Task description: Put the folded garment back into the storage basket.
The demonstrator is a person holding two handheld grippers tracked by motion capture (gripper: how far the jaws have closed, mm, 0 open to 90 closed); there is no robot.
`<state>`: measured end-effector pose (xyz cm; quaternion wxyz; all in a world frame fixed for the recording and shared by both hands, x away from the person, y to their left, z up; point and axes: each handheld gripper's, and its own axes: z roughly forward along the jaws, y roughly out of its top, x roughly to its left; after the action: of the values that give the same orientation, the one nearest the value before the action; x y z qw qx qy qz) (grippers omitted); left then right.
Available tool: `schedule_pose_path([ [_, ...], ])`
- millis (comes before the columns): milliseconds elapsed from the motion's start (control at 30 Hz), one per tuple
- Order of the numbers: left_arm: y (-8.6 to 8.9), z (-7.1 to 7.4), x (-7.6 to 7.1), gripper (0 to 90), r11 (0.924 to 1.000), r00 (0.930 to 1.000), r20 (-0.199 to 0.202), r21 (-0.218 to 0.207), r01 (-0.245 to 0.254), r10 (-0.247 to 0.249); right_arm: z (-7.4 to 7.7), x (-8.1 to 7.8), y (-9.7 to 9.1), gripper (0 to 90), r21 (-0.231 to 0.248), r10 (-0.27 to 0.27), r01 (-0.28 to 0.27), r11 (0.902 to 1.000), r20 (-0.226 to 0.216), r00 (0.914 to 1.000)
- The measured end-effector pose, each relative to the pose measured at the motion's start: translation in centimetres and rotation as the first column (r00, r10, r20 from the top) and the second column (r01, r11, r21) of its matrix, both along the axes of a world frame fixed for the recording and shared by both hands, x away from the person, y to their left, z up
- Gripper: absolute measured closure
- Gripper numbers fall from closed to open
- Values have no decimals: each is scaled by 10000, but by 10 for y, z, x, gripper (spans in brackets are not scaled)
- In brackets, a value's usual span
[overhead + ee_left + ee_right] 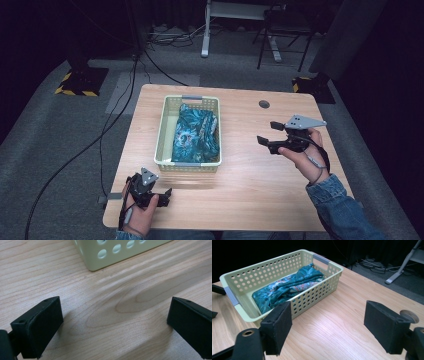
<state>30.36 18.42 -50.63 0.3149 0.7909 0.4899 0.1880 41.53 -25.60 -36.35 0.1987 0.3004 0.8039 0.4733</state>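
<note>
Both grippers sit with jaws apart, empty: my left gripper (159, 194) low at the table's (260, 175) near edge by the basket (162, 131) corner, my right gripper (272, 136) raised and aimed at it. Its view shows the folded blue-green cloth (287, 287) inside; the left gripper view catches just a perforated corner, presumably standing by.

One tabletop (250, 180). One pale perforated basket (161, 135). One folded teal cloth (196, 135) inside. Two tools: left tool (167, 195), right tool (267, 132). Two hands: left hand (140, 212), right hand (305, 155).
</note>
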Motion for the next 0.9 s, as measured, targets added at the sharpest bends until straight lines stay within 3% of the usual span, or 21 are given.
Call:
schedule_pose_path([
  [900, -1, 0, 1, 0, 10000, 10000, 11, -6, -34, 34, -3, -15, -41, 223, 62, -656, 657, 9978, -55, 9978],
])
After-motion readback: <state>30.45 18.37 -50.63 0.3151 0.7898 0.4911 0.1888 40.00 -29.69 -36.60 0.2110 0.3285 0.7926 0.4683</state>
